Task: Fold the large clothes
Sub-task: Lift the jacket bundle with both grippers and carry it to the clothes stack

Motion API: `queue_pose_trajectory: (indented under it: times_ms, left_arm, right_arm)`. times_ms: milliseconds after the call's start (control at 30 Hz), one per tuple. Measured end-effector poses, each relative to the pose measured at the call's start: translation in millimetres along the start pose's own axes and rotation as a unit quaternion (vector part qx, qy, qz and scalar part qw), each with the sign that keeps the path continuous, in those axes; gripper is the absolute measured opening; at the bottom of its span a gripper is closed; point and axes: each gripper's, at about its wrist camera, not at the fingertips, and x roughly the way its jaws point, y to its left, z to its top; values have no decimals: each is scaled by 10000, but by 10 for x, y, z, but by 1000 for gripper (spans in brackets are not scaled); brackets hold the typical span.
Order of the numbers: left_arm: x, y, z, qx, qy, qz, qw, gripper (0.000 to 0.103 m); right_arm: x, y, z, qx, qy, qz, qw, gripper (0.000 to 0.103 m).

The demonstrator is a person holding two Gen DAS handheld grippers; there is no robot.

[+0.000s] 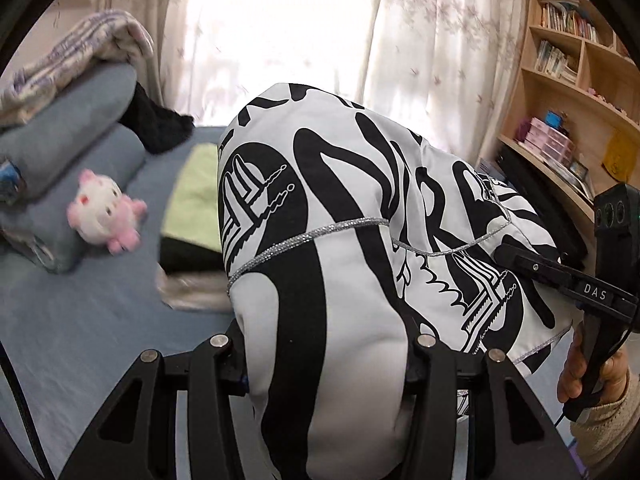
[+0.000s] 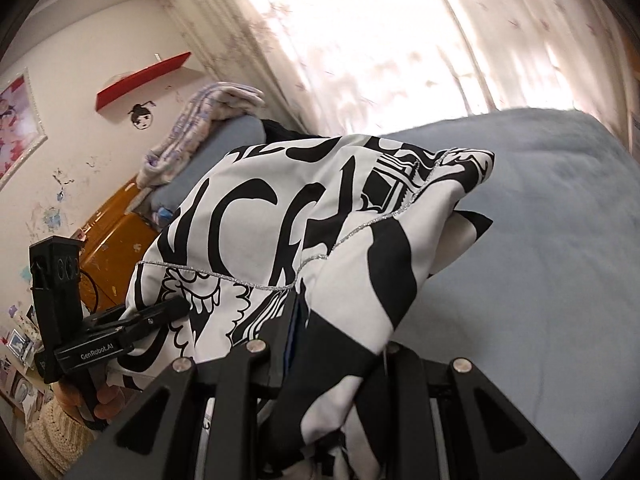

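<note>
A large white garment with bold black lettering and silver trim (image 1: 340,208) hangs bunched in the air over the bed. My left gripper (image 1: 324,346) is shut on a thick fold of it at the bottom of the left wrist view. At that view's right edge, my right gripper (image 1: 506,251) pinches the cloth's side, with a hand (image 1: 588,376) on its handle. The right wrist view shows the same garment (image 2: 280,216) gathered between the fingers of my right gripper (image 2: 324,346), which is shut on it. My left gripper (image 2: 180,307) clamps the cloth's left edge there.
A blue-sheeted bed (image 1: 80,320) lies below. On it are a stack of folded clothes with a green one on top (image 1: 192,196), a pink-and-white plush toy (image 1: 104,212) and rolled blue bedding (image 1: 60,152). A bookshelf (image 1: 580,60) stands at the right, curtains behind.
</note>
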Motion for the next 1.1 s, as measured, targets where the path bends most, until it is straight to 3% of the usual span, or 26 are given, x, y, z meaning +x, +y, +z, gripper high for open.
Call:
queue_pose_trajectory:
  times_ms: [333, 633, 800, 900, 933, 1000, 1067, 1100]
  left_arm:
    - [303, 764, 963, 264, -364, 342, 9984, 47]
    - [1240, 1487, 1655, 282, -294, 511, 9979, 47]
    - [1987, 1912, 1755, 209, 22, 461, 9987, 48]
    - [2489, 2144, 1587, 92, 425, 464, 9980, 50]
    - [2698, 2231, 1490, 39, 659, 565, 9962, 55]
    - [2951, 2407, 1318, -66, 676, 693, 9953, 64]
    - [2985, 2517, 1253, -224, 550, 531, 9968, 68]
    - [2996, 2555, 1245, -262, 548, 460, 9971, 69]
  right_arm:
    - [762, 323, 776, -190, -358, 81, 9991, 21]
    - [1877, 163, 1284, -7, -646, 151, 9978, 21]
    - [2545, -150, 1284, 450, -555, 215, 9972, 21]
    - [3040, -399, 1107, 781, -145, 167, 9967, 21]
    - [3198, -480, 1018, 912, 70, 142, 9957, 22]
    - [3433, -641, 780, 1052, 281, -47, 9940, 30]
    - [3489, -654, 687, 819, 235, -290, 9959, 47]
    - [3485, -637, 681, 735, 229, -328, 9965, 50]
